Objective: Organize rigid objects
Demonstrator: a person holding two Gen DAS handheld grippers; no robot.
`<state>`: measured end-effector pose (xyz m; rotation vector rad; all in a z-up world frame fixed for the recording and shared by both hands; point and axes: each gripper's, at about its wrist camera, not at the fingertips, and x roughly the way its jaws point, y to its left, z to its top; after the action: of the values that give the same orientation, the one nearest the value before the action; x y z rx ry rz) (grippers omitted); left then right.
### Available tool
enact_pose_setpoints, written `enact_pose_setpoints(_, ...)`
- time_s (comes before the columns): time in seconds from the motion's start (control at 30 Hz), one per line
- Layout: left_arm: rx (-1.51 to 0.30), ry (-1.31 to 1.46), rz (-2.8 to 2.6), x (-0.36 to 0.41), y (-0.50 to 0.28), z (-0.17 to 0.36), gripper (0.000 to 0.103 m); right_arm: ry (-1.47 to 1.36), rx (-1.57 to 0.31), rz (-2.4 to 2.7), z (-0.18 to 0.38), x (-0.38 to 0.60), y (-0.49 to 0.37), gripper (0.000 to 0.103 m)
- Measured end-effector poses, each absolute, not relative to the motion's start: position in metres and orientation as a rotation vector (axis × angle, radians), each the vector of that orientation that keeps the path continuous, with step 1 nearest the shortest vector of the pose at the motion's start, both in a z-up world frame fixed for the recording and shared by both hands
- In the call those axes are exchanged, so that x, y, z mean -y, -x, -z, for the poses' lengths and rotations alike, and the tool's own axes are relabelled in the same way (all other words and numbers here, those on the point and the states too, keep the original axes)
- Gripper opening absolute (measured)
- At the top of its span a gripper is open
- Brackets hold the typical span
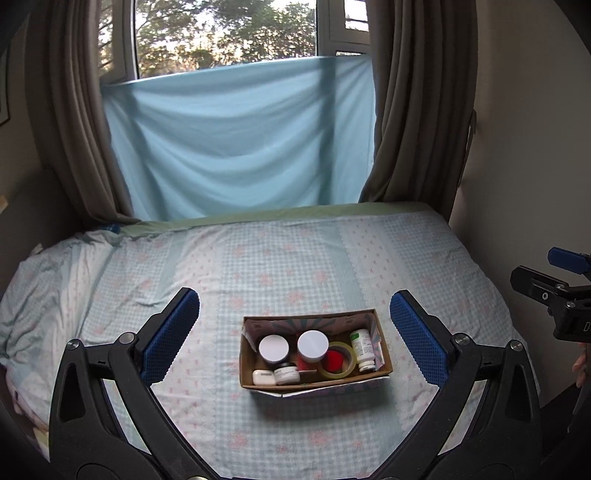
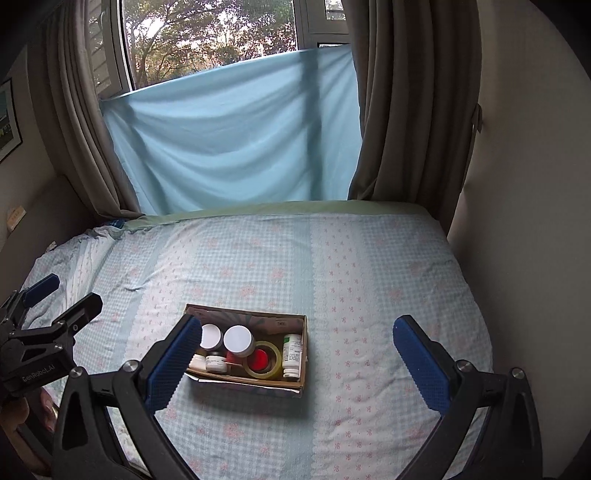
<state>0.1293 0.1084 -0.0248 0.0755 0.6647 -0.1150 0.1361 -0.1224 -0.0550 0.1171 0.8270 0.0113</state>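
Both tools, left (image 1: 295, 328) & right (image 2: 297, 349), spread wide, empty; left tool body reads "GenRobot.AI".

Bed (image 1: 295, 258) with checked pale blue sheet, small pink flowers, rumpled at left edge. Green strip along far edge. Light blue cloth (image 1: 240, 140) hung across lower window (image 1: 225, 33), trees outside. Brown curtains (image 1: 417, 99) either side. Framed picture (image 2: 9, 118) on left wall.
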Motion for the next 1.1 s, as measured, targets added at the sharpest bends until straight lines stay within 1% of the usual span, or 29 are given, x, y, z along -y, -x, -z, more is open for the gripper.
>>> enact_pose_setpoints(0.2, -0.584, -0.083, 0.113, -0.108, -0.105, 0.002, 0.103, -0.096, -0.765, 0.004, 0.038, 0.119, -0.116, 0.103)
enact_pose_setpoints(0.47, -0.537, -0.065, 0.122, -0.113, -0.090, -0.005, 0.103, -0.106, -0.722, 0.042, 0.026, 0.124, -0.102, 0.103)
enact_pose_setpoints(1.1, -0.518, -0.056, 0.106, -0.109, -0.078, -0.008, 0.103, -0.094, -0.699, 0.061, 0.020, 0.127, -0.091, 0.103)
